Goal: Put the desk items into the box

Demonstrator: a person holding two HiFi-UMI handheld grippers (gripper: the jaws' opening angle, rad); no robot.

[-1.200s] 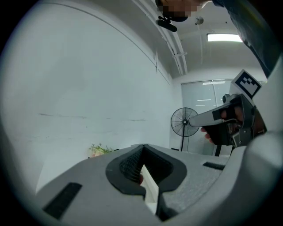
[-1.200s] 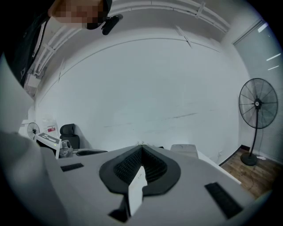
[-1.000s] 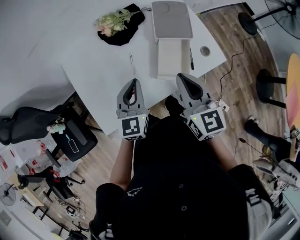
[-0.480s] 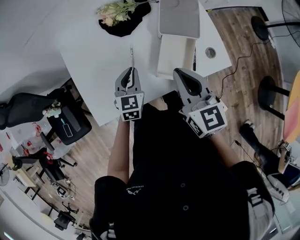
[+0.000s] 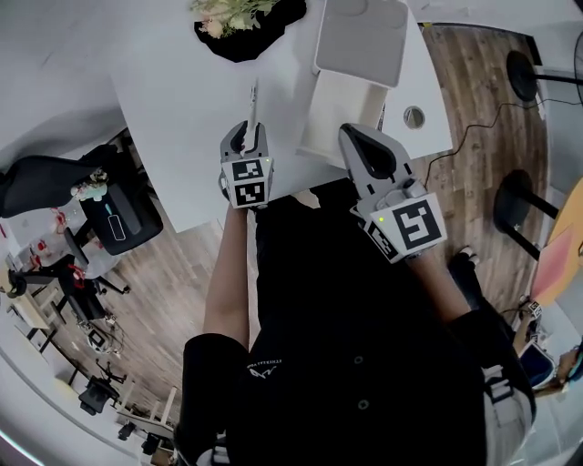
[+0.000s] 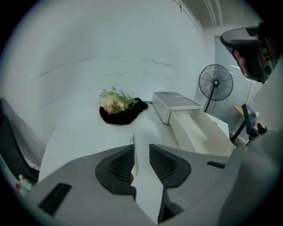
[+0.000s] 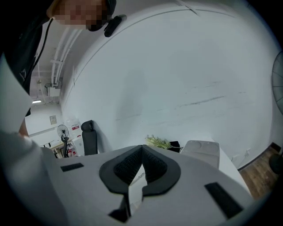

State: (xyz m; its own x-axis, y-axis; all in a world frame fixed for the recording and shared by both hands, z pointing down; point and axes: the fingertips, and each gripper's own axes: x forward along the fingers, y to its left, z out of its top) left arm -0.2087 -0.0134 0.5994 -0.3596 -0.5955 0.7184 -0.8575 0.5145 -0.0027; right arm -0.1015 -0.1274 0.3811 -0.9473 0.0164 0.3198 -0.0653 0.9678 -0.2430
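White slim pen (image 6: 132,141) lies on the table between your left gripper's (image 6: 141,150) narrowly parted jaws, unclamped.
Your right gripper (image 7: 142,150) is pinched closed on nothing, by the near end of the open white rectangular box (image 5: 310,114). White table (image 5: 182,100), wooden floor (image 5: 173,273), black office chair (image 5: 36,187) at left.

Flowers (image 5: 239,11) and box lid (image 5: 362,36) run off the top edge; left tongs (image 5: 246,136) hide the near end of the pen (image 5: 252,103).
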